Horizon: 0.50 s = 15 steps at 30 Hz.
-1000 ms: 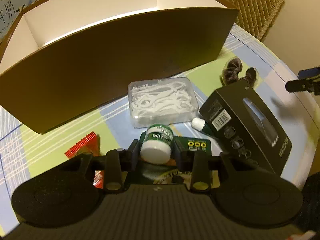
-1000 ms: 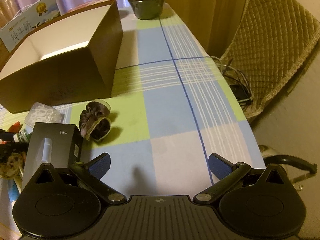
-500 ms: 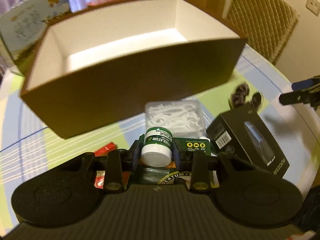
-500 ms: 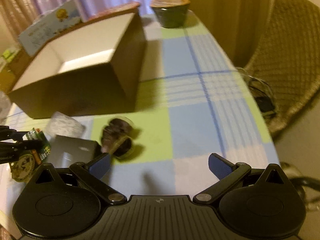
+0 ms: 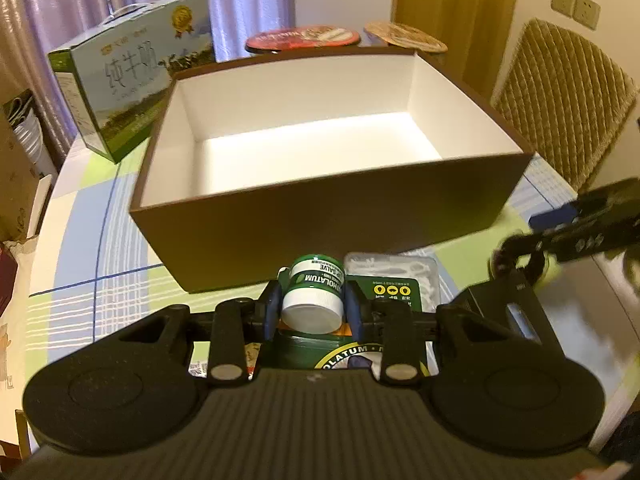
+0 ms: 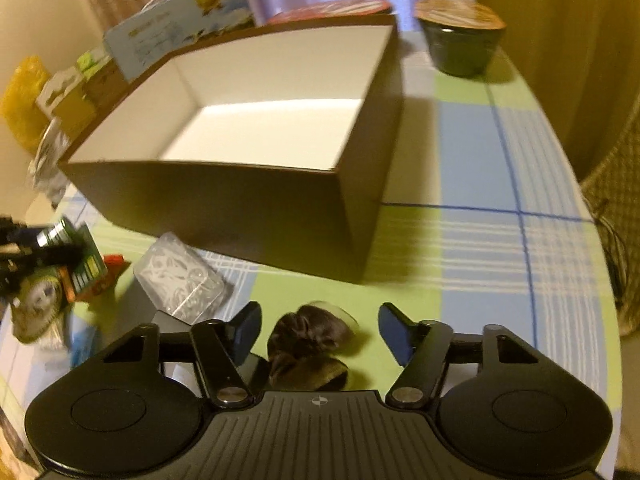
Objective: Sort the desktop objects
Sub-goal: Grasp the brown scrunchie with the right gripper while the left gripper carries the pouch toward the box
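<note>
My left gripper [image 5: 313, 309] is shut on a small green-and-white salve jar [image 5: 314, 294], held in the air in front of the brown box's near wall [image 5: 320, 220]; the box is white inside and holds nothing. My right gripper [image 6: 320, 332] hangs over a dark brown scrunchie-like bundle [image 6: 308, 330] on the tablecloth. Its jaws are closing, with the bundle between them and the blue pads [image 6: 394, 332] apart from it. A clear box of floss picks [image 6: 180, 280], a green carton [image 5: 394, 294] and a black box [image 5: 504, 312] lie near the brown box.
A milk carton [image 5: 132, 76] stands behind the box to the left, and a dark lidded bowl [image 6: 460, 40] behind it to the right. A quilted chair [image 5: 560, 96] stands past the table's right edge. A red packet [image 6: 112, 264] lies by the floss box.
My left gripper has risen with the jar, so the box's inside now shows. My right gripper has swung left over the dark bundle and its jaws have narrowed.
</note>
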{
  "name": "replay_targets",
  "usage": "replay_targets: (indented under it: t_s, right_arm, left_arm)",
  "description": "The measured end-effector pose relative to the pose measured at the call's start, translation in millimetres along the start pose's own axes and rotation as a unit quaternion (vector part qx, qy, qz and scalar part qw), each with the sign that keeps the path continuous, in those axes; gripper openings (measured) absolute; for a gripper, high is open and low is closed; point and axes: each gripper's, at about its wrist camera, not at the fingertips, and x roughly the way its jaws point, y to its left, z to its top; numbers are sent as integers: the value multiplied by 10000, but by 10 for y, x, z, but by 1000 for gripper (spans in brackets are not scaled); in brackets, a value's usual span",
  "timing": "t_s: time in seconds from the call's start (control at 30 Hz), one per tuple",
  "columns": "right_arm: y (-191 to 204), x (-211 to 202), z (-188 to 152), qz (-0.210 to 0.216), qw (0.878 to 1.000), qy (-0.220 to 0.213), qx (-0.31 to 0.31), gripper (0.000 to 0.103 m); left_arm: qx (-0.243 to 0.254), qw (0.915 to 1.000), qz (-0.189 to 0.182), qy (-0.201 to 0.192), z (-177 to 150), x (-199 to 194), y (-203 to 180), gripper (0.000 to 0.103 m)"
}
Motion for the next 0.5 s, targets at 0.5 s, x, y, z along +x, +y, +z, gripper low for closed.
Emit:
replay_targets:
  t_s: [0.5]
  right_arm:
    - [152,-42,-58,-271,9993,46,-261,16]
  left_arm:
    - [-8,9998,-78,-182,65,-138,295,29]
